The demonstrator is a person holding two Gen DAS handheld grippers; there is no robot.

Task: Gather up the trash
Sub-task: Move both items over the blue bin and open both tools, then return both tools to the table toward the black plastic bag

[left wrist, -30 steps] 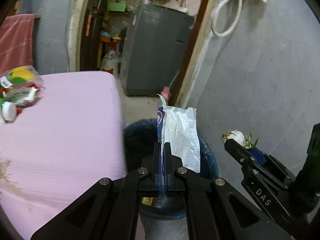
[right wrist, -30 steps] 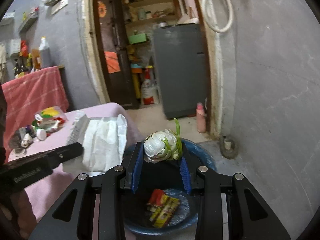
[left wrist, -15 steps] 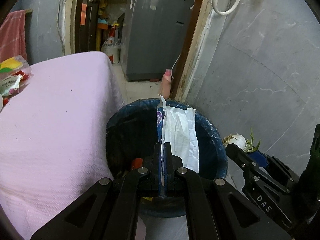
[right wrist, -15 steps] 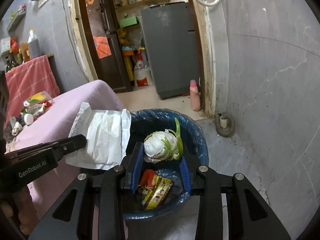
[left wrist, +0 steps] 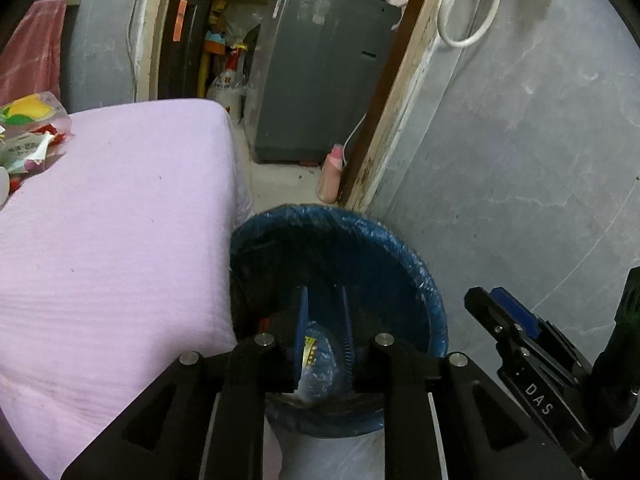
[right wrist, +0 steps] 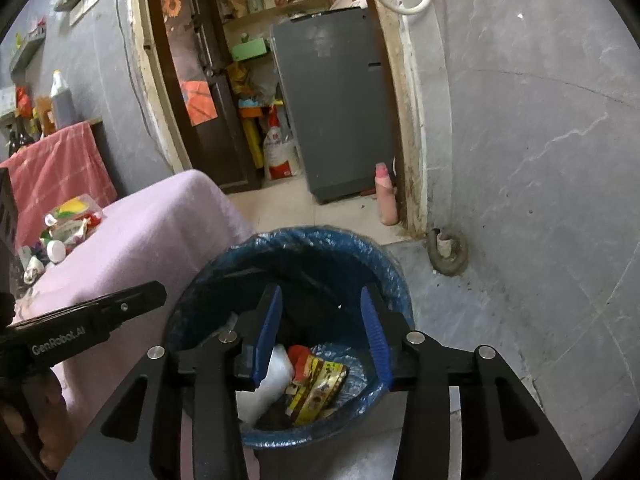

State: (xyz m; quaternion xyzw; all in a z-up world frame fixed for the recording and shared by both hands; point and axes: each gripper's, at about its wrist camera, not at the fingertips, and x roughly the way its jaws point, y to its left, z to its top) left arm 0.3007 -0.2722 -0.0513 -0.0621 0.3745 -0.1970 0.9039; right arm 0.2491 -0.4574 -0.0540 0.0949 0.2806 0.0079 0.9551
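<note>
Now the trash sits in the blue-lined bin [right wrist: 288, 280]: wrappers [right wrist: 320, 376] and white paper [right wrist: 272, 376] at the bottom. Left hand-held gripper [left wrist: 324, 320] and right hand-held gripper [right wrist: 322, 332] hang over it, jaws just opened, narrow gaps, nothing between. Risks: a finger snagging the liner on withdrawal and tipping the bin; leftover litter pile [right wrist: 68, 224] on the pink-covered bench [right wrist: 160, 232] beside the bin getting missed.

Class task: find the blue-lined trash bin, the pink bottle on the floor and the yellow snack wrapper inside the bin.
trash bin [right wrist: 384, 256], right wrist view, far rim of the blue liner.
pink bottle [right wrist: 387, 200], right wrist view, middle of its body.
yellow snack wrapper [right wrist: 320, 388], right wrist view, centre of the printed face.
</note>
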